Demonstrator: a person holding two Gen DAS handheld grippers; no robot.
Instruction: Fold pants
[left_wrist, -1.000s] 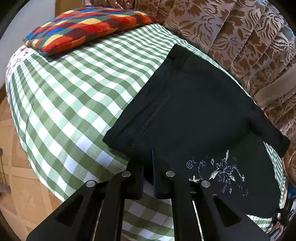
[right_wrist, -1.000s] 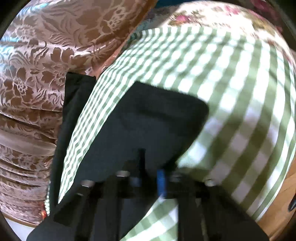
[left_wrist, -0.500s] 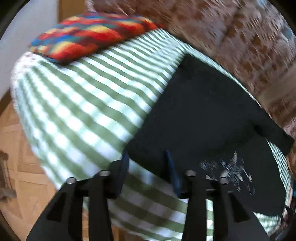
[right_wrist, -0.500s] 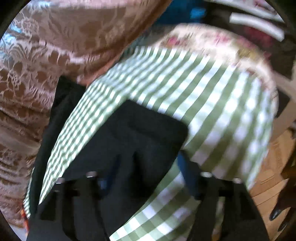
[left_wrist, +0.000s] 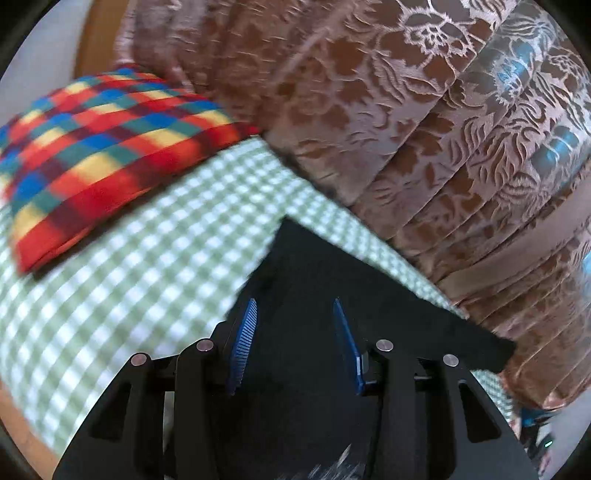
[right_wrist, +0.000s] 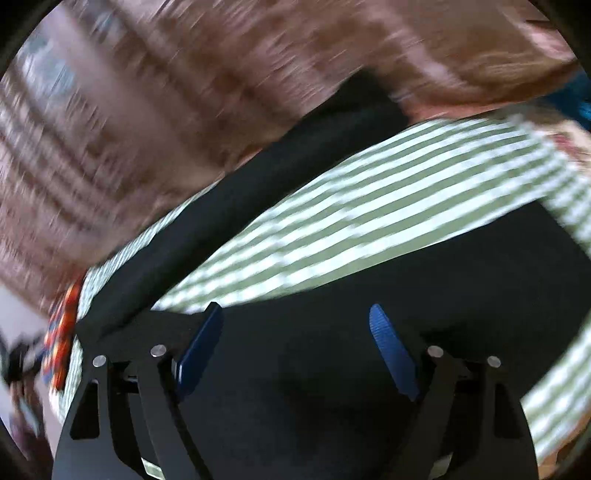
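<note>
No brand, label or readable writing showed on anything in either view. The black fabric pants (left_wrist: 354, 295) lay flat on the green-and-white checked bedcover (left_wrist: 140, 280), spread directly ahead of and beneath the left hand-held gripper (left_wrist: 295, 347), whose blue ribbed pads (left_wrist: 245, 339) stood apart with dark cloth visible in the gap between them and nothing clamped. A pointed corner of the pants reached forward of that gripper, and a straight edge ran off to its right toward the brown floral brocade curtain (left_wrist: 424, 122); a trace of pale embroidery showed at the very bottom of the left wrist view, close under the gripper. Ahead and to the left of it lay a plaid pillow in red, yellow and blue (left_wrist: 96, 155). In the blurred right wrist view, the right hand-held gripper (right_wrist: 295, 347) was also spread wide and empty above a broad dark panel of the pants (right_wrist: 406, 295), while a narrower black strip of the garment ran diagonally ahead and to its left, separated from the panel by a band of the checked bedcover (right_wrist: 369, 206).
</note>
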